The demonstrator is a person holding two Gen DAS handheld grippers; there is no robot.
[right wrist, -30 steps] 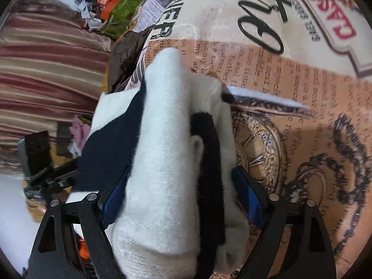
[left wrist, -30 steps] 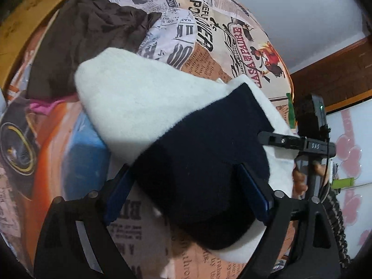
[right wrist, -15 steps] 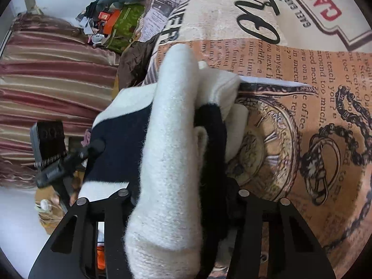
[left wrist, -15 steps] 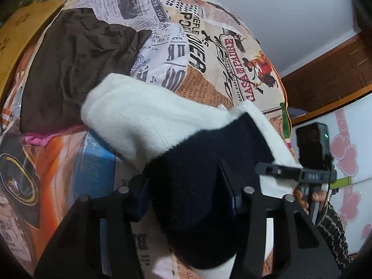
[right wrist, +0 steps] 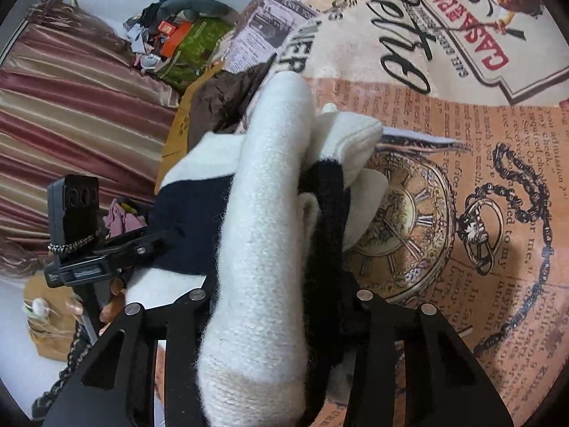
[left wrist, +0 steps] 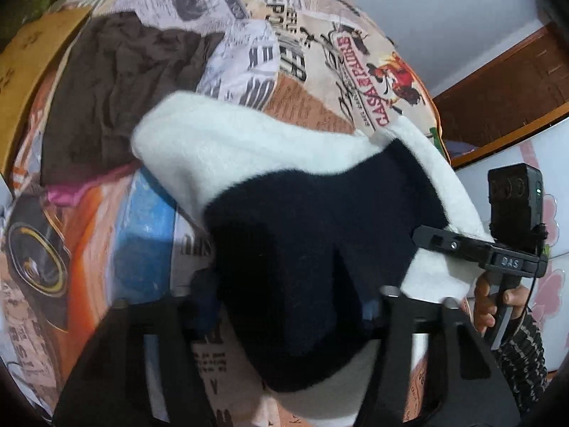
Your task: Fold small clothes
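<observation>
Covering the whole surface is a bedspread (left wrist: 320, 82) printed with old newspaper pages, a pocket watch and a red "CASA" sign; it is the largest thing in either view. On it, toward the far left in the left wrist view, lies a crumpled brown garment (left wrist: 117, 89) with a strip of pink cloth (left wrist: 67, 194) showing at its near edge. The task's thing, a small knitted garment in cream and black (left wrist: 220, 153), is bunched up in the middle of the bed, its near end gripped by both tools.

The left gripper (left wrist: 291, 299) has its fingers pressed into the black part of the knit, squeezing a thick fold between them. The right gripper (right wrist: 281, 306) is closing on a rolled bundle of the cream and black knit (right wrist: 270, 213), which fills the gap between its fingers and is pinched by them.

Each wrist view shows the other tool off to the side, with a hand (left wrist: 498, 295) on its handle. Beyond the bed's far left edge, in the right wrist view, hang striped curtains (right wrist: 71, 99) beside a small heap of clutter (right wrist: 185, 32).
</observation>
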